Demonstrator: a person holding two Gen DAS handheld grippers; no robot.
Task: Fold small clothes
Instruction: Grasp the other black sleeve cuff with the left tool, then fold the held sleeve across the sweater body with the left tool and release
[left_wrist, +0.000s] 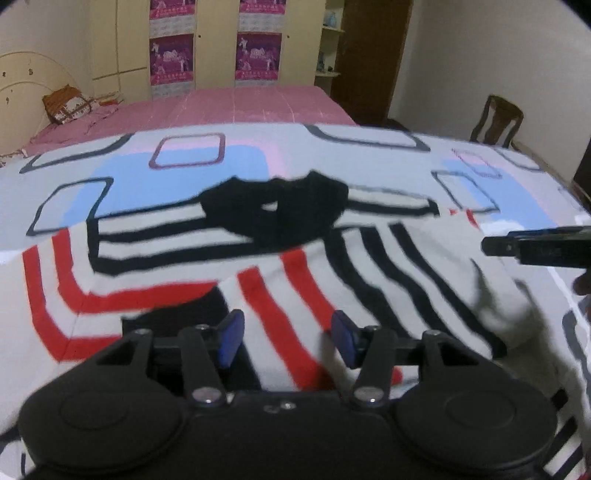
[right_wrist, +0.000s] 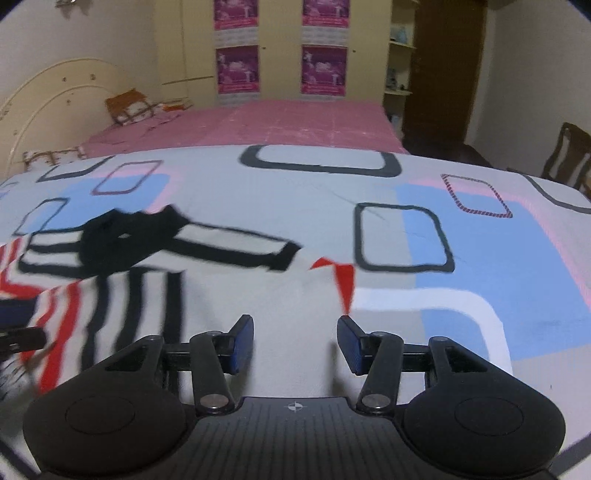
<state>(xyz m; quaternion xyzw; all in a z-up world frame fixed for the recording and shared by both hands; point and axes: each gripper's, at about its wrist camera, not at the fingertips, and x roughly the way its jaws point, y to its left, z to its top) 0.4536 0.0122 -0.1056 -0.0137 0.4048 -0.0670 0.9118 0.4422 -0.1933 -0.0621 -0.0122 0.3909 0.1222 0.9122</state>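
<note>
A small white shirt with black and red stripes and a black collar (left_wrist: 273, 210) lies on the patterned cloth, partly folded over itself. My left gripper (left_wrist: 286, 338) is open just above the shirt's striped folded part (left_wrist: 295, 280). In the right wrist view the shirt (right_wrist: 122, 266) lies to the left, with a sleeve (right_wrist: 236, 251) stretched right. My right gripper (right_wrist: 295, 341) is open over the shirt's plain white area, holding nothing. The right gripper's fingers (left_wrist: 535, 247) show at the right edge of the left wrist view.
The work surface is a white cloth with blue, pink and grey squares (right_wrist: 461, 229). Behind it lies a pink bed (left_wrist: 236, 107) with a bag (left_wrist: 66, 103). A wooden chair (left_wrist: 496, 120) stands at the right. Wardrobes with posters line the back wall.
</note>
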